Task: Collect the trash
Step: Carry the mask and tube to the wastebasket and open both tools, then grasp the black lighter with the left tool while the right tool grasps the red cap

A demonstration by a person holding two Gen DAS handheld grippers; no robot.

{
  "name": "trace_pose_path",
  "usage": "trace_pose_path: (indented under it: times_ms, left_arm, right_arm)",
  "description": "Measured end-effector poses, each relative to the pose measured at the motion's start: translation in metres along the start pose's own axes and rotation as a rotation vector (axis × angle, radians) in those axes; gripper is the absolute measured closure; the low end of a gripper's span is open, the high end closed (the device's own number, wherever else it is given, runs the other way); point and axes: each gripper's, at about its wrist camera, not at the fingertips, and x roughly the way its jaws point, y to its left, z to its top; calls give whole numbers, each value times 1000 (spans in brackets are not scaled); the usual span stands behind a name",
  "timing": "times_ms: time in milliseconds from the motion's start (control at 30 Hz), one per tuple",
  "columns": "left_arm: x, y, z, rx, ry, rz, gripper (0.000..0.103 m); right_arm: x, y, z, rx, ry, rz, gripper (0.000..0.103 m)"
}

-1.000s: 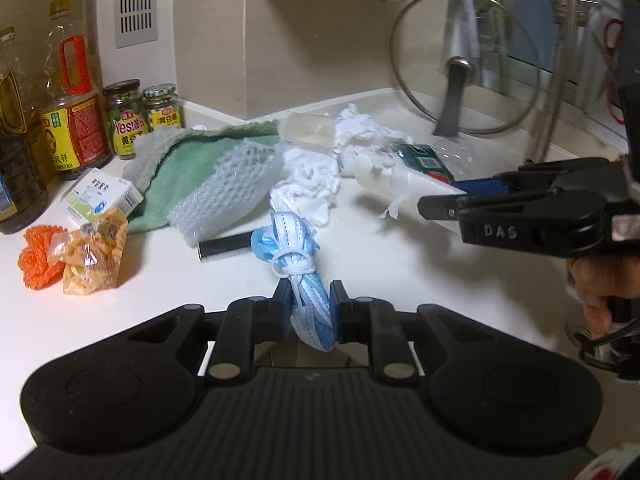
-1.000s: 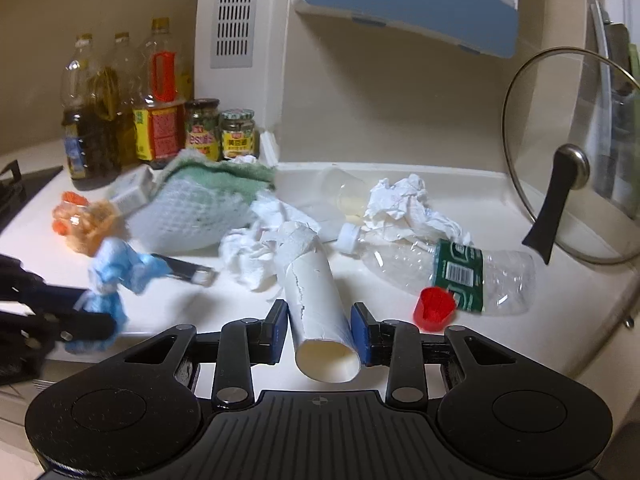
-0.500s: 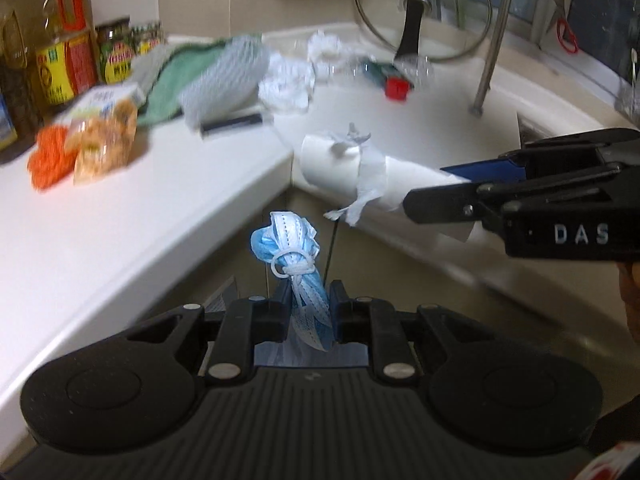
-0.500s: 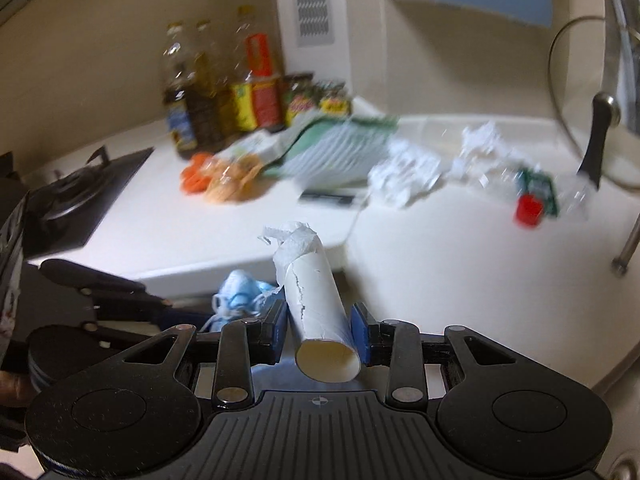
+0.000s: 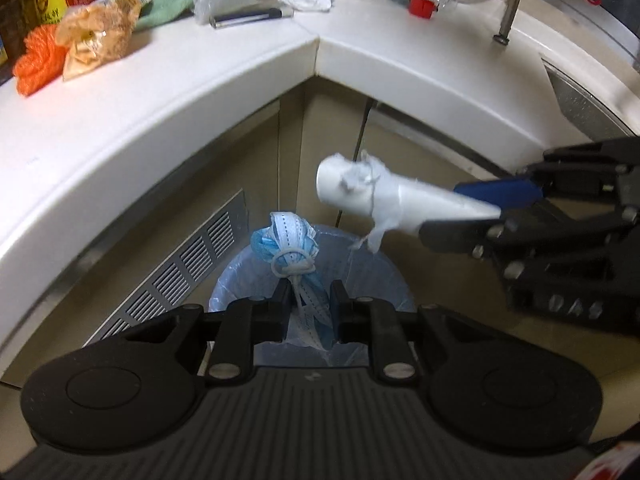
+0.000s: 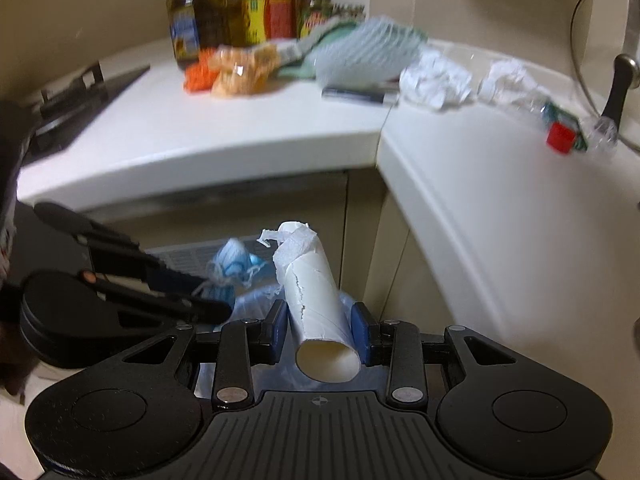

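My left gripper (image 5: 310,294) pinches a bundled blue face mask (image 5: 290,246), and my right gripper (image 6: 320,322) clamps a white cardboard tube (image 6: 316,300). Both hang above the lined trash bin (image 5: 372,276) under the counter corner (image 5: 316,40).

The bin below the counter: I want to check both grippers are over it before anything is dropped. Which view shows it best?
The left wrist view: the bin shows its lined rim under the mask, with the cardboard tube above its right side. The right wrist view shows only scraps of its liner behind both grippers.
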Motion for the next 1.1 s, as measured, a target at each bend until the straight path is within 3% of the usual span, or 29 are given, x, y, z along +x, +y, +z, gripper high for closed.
trace_pose_path:
  times_ms: [200, 233, 300, 600, 867, 933, 967, 1000, 1100]
  left_arm:
    - [20, 7, 1, -9, 13, -5, 81]
    - [22, 8, 1, -6, 7, 2, 77]
    - [27, 10, 2, 1, 4, 27, 49]
    - [13, 27, -5, -42, 7, 45, 49]
    - [7, 33, -14, -85, 20, 80, 49]
    - [5, 34, -17, -87, 22, 90, 49]
    - [4, 35, -18, -88, 23, 95, 48]
    - [4, 35, -20, -88, 23, 100, 47]
    - [1, 36, -24, -94, 21, 103, 45]
  right_arm:
    - [25, -1, -9, -9, 47, -16, 68]
    - [28, -2, -10, -9, 53, -21, 68]
    - [34, -4, -11, -9, 63, -28, 68]
    - [52, -10, -5, -22, 101, -12, 68]
    - [65, -7, 1, -2, 118, 53, 68]
    - [69, -7, 1, 2, 128, 66, 54]
    - [70, -8, 1, 3, 130, 58, 36]
    - [70, -8, 1, 9, 123, 56, 32]
    - [66, -9, 2, 8, 120, 57, 32]
